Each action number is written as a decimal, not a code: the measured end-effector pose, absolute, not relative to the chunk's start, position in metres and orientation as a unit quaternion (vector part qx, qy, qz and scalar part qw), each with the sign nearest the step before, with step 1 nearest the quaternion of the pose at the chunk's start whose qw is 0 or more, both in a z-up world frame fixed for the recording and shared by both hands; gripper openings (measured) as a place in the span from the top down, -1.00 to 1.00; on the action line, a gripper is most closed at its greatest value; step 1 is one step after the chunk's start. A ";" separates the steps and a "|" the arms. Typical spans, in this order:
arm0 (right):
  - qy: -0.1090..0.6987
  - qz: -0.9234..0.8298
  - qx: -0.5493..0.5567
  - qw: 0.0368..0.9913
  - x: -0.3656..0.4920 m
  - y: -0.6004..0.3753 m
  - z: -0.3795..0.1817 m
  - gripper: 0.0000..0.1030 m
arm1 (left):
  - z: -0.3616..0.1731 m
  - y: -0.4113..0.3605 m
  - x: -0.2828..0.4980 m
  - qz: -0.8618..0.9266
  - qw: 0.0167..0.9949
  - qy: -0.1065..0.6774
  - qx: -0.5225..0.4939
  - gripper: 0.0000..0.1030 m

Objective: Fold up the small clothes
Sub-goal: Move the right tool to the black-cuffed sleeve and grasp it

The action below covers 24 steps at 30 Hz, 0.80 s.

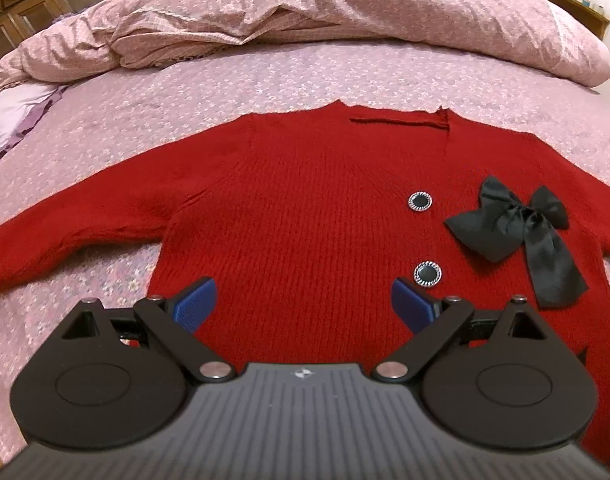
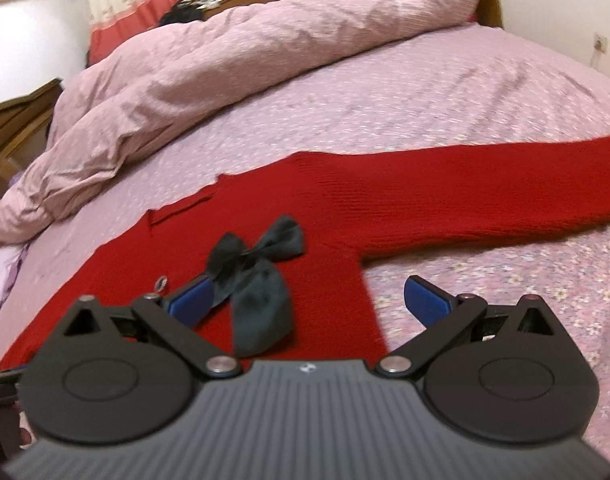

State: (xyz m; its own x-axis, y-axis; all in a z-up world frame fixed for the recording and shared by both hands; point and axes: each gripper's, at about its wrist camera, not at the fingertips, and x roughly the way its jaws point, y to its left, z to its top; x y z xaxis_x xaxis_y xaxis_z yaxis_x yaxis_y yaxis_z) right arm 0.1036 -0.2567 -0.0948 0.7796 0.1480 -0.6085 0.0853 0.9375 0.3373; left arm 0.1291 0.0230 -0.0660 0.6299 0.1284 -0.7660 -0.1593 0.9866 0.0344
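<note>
Both hand-held grippers are seen with blue-padded fingers spread wide and nothing held between them. At the bottom centre of its frame, the left gripper (image 1: 304,304) is poised over the lower body of one red knitted cardigan (image 1: 305,200), just left of the lower of two silver-rimmed dark buttons (image 1: 427,274); contact cannot be judged. In the right wrist view, the right gripper (image 2: 307,304) is set across the cardigan's side edge, with one black satin bow (image 2: 257,280) just beside its left finger. One cardigan is spread flat, sleeves out, on a pink floral bedsheet (image 1: 105,128). One rumpled pink duvet (image 1: 305,12) is bunched across the upper frame. No readable writing is visible.
</note>
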 end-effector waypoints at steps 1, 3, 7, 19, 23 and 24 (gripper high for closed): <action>0.332 0.010 0.181 0.926 0.104 -0.263 -0.097 -1.00 | -0.067 0.024 0.131 0.076 0.902 0.425 -0.021 -0.87; 0.332 -0.006 0.190 0.924 0.105 -0.274 -0.100 -1.00 | -0.069 0.027 0.135 0.073 0.900 0.429 -0.033 -0.87; 0.326 -0.040 0.206 0.922 0.106 -0.298 -0.107 -1.00 | -0.072 0.030 0.140 0.066 0.898 0.432 -0.048 -0.87; 0.331 -0.138 0.282 0.890 0.130 -0.372 -0.144 -1.00 | -0.084 0.018 0.143 0.044 0.897 0.438 -0.032 -0.87; 0.327 -0.133 0.313 0.882 0.135 -0.382 -0.155 -1.00 | -0.092 0.017 0.148 0.055 0.891 0.450 -0.029 -0.87; 0.322 -0.132 0.312 0.884 0.136 -0.382 -0.156 -1.00 | -0.094 0.017 0.150 0.058 0.889 0.453 -0.031 -0.87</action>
